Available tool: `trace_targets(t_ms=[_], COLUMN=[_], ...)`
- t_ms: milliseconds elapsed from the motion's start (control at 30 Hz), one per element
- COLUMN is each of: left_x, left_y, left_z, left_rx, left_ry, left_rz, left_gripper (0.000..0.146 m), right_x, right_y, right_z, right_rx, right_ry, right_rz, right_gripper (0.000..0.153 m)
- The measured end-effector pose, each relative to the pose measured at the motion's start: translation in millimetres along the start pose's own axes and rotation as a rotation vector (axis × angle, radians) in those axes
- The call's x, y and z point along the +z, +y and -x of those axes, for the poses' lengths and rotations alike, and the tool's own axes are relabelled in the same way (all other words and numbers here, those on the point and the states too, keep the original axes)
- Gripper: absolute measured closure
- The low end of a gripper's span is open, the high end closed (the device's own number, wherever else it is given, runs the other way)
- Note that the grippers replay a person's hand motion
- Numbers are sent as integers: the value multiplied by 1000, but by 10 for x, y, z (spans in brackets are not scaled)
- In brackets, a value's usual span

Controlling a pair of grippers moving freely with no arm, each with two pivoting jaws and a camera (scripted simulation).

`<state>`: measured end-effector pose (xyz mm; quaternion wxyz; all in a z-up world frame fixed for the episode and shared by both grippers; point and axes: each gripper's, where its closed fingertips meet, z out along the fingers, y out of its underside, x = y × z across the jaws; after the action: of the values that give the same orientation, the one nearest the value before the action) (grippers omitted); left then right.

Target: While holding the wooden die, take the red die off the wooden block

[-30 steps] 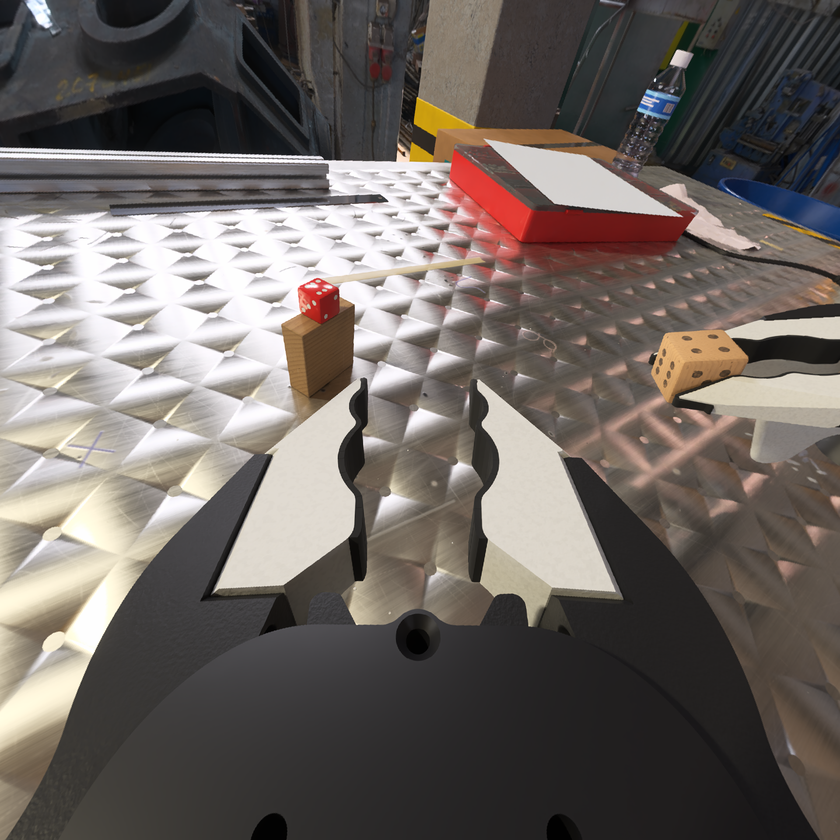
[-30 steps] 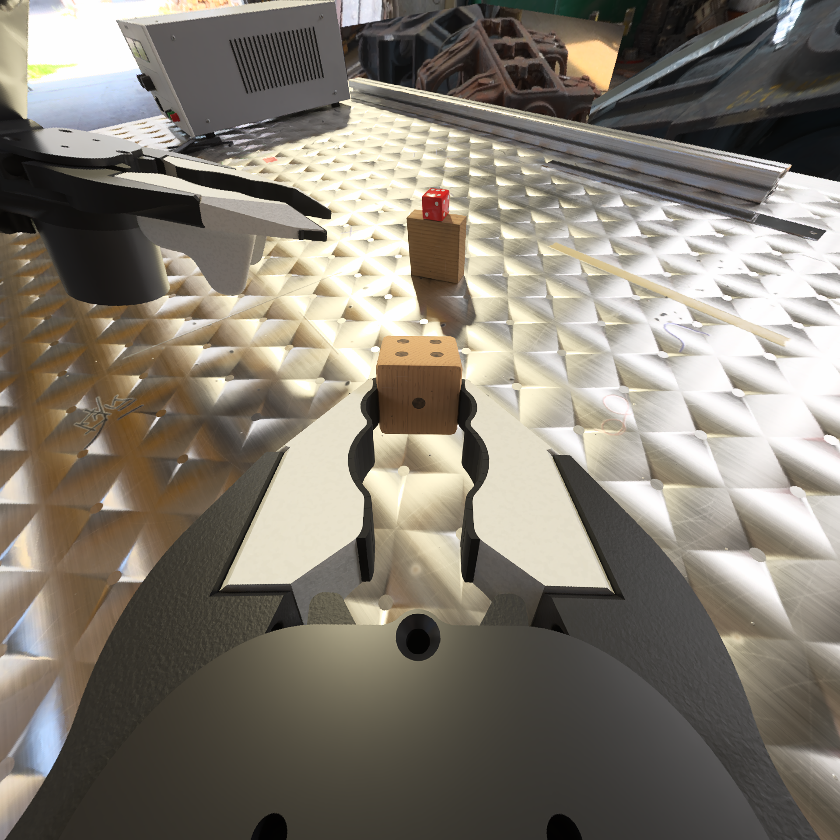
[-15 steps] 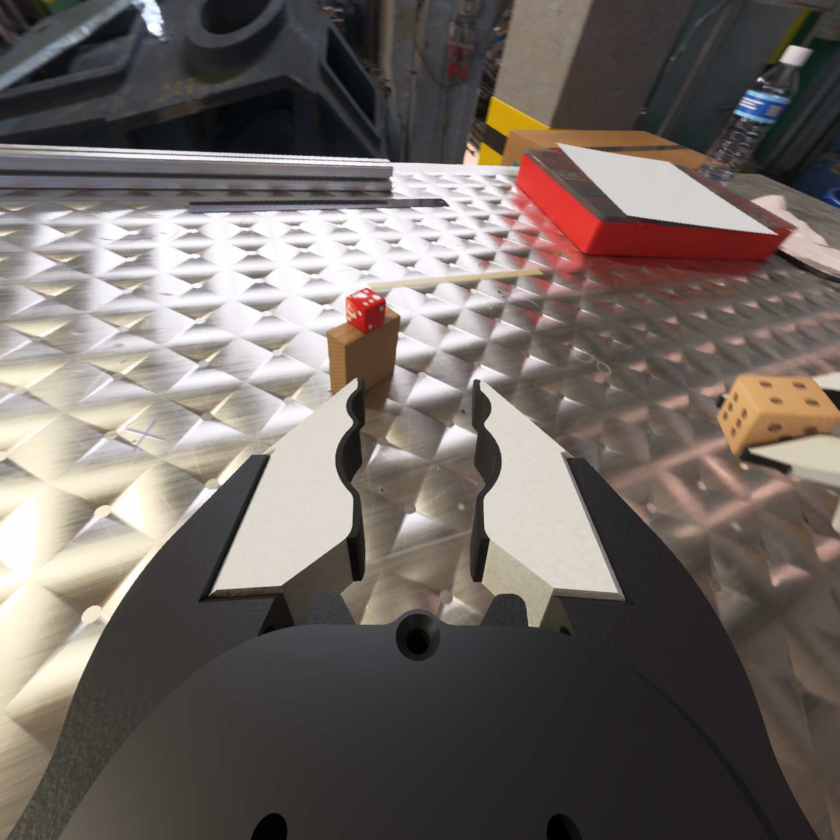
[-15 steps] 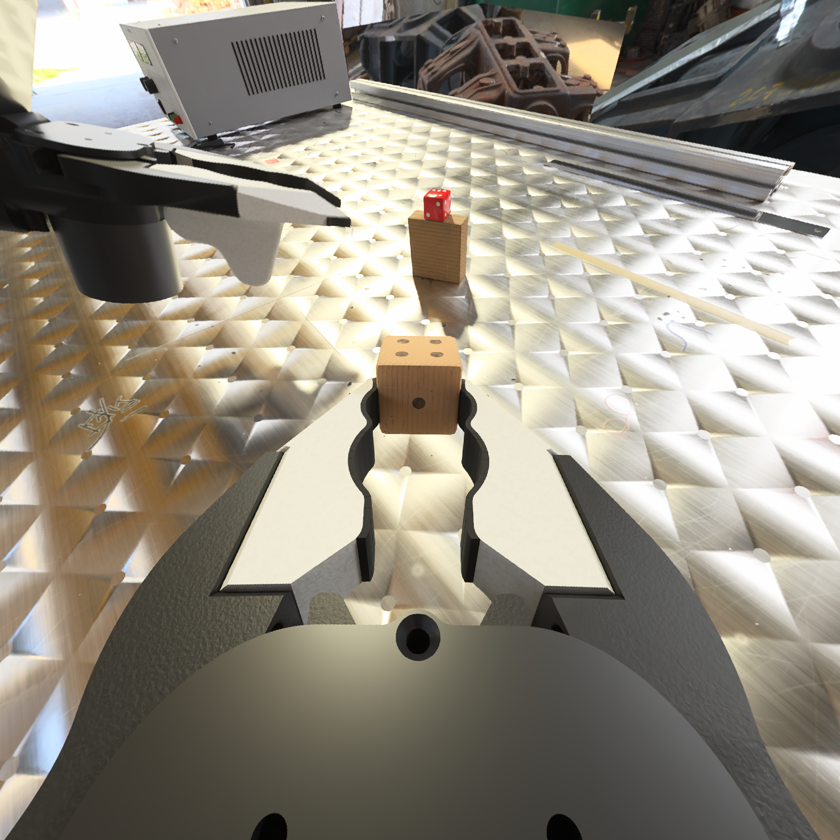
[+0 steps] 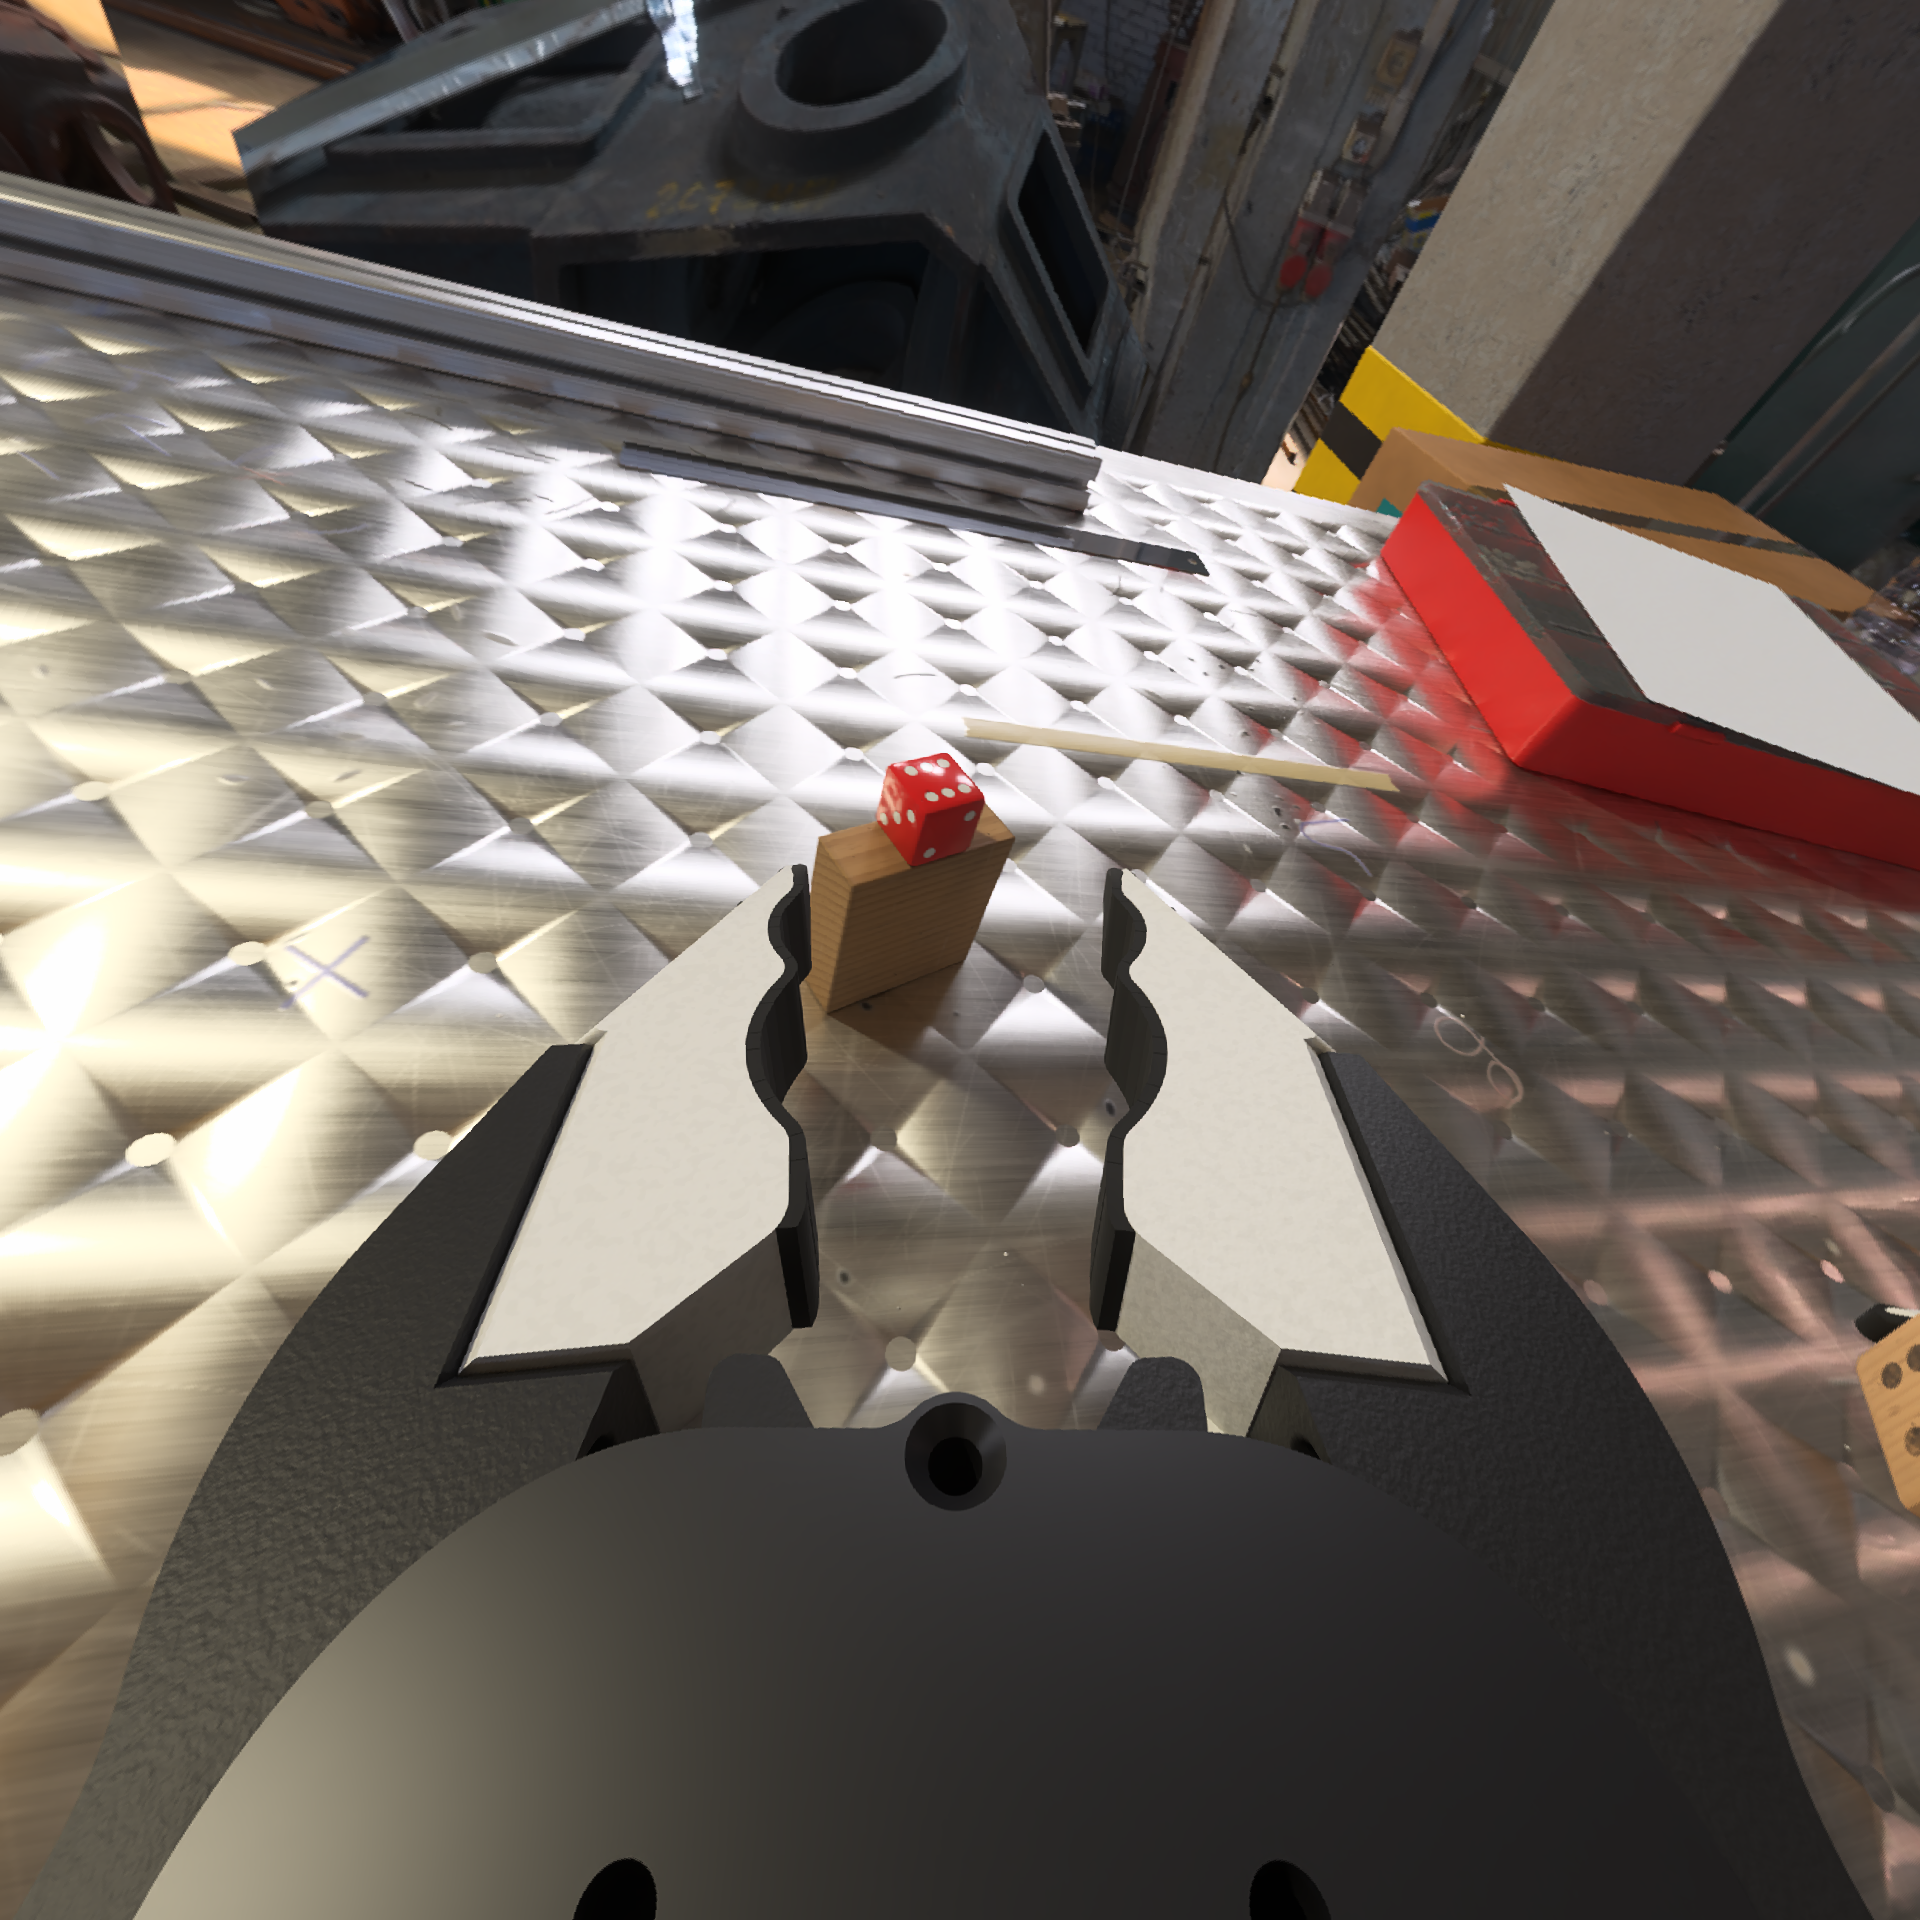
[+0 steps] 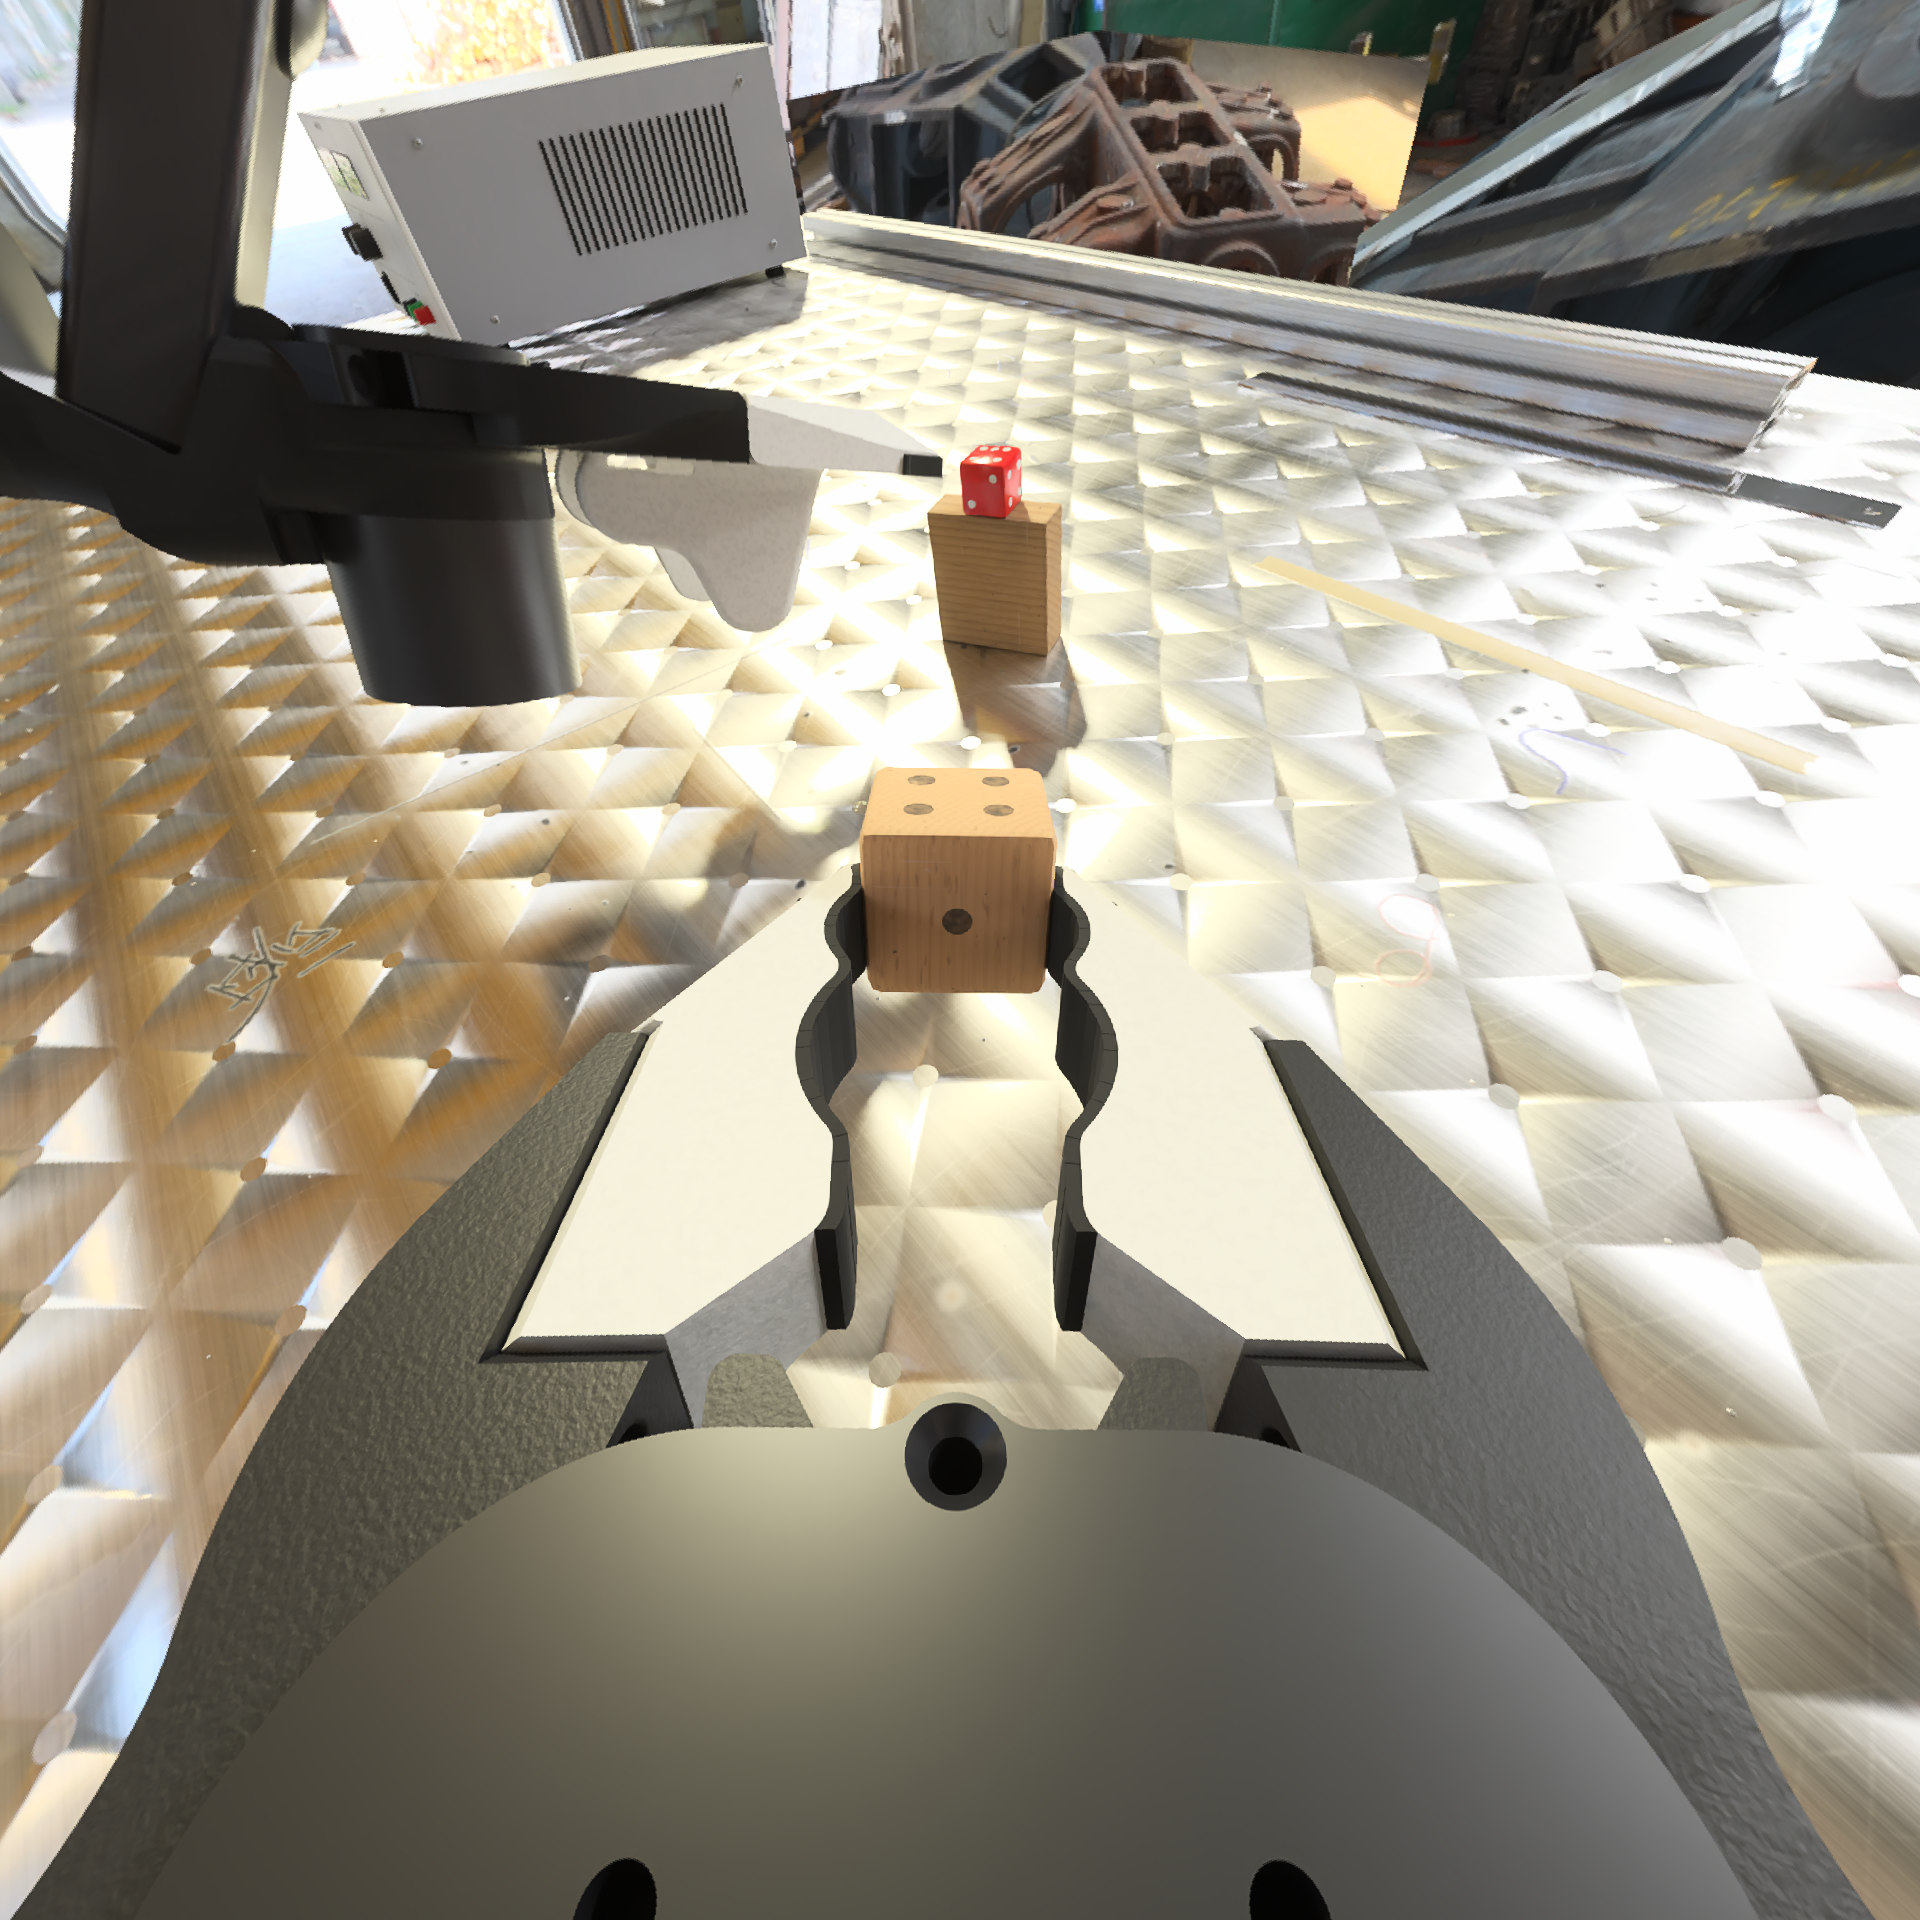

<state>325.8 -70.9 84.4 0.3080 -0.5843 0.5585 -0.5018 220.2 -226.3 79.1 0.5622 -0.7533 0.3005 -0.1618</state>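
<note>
A: Where is the red die (image 5: pixel 928 808) sitting?

B: It is resting on top of the wooden block (image 5: pixel 902 916), toward one edge of the top face, and the block is standing upright on the metal table (image 5: pixel 520 727).

A: Which step is being worked?

B: I judge it is the approach. The left gripper (image 5: pixel 954 904) is hanging spread wide and empty just short of the block, its fingertips level with the die in the right wrist view. The right gripper (image 6: pixel 956 914) is clenching the wooden die (image 6: pixel 954 883), holding it above the table, nearer the camera than the block.

A: What is the next move calling for?

B: Probably a short advance so the fingers are straddling the die alone, then a gentle squeeze and a straight lift. The die is small and the block is narrow, so a nudge could be tipping either one.

A: And around the block?

B: Beyond it a thin pale stick (image 5: pixel 1179 756) is lying flat; farther to its right a red box (image 5: pixel 1662 748) is sitting. Behind it, aluminium rails (image 5: pixel 582 364) are running along the table's far edge. A grey vented case (image 6: pixel 561 187) is standing off to the block's left in the right wrist view, and dark heavy castings are filling the workshop beyond.
</note>
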Motion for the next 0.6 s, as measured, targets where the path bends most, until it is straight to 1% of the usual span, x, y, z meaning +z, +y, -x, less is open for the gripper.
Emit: trace_targets(t_ms=[133, 300, 500, 600], left_x=[41, 18, -46, -83], left_y=[55, 57, 12, 0], left_z=[-90, -147, -124, -107], left_rx=[-4, 86, 112, 128], left_ry=[64, 103, 161, 186], left_rz=[34, 60, 86, 109], left_gripper=[90, 89, 71, 71], right_x=[-25, -33, -21, -11], right_y=[-13, 1, 15, 24], right_z=[-44, -89, -87, -72], right_rx=[14, 31, 31, 25], right_ry=[5, 8, 7, 5], right_rz=[-9, -8, -1, 5], right_gripper=[118, 118, 118, 118])
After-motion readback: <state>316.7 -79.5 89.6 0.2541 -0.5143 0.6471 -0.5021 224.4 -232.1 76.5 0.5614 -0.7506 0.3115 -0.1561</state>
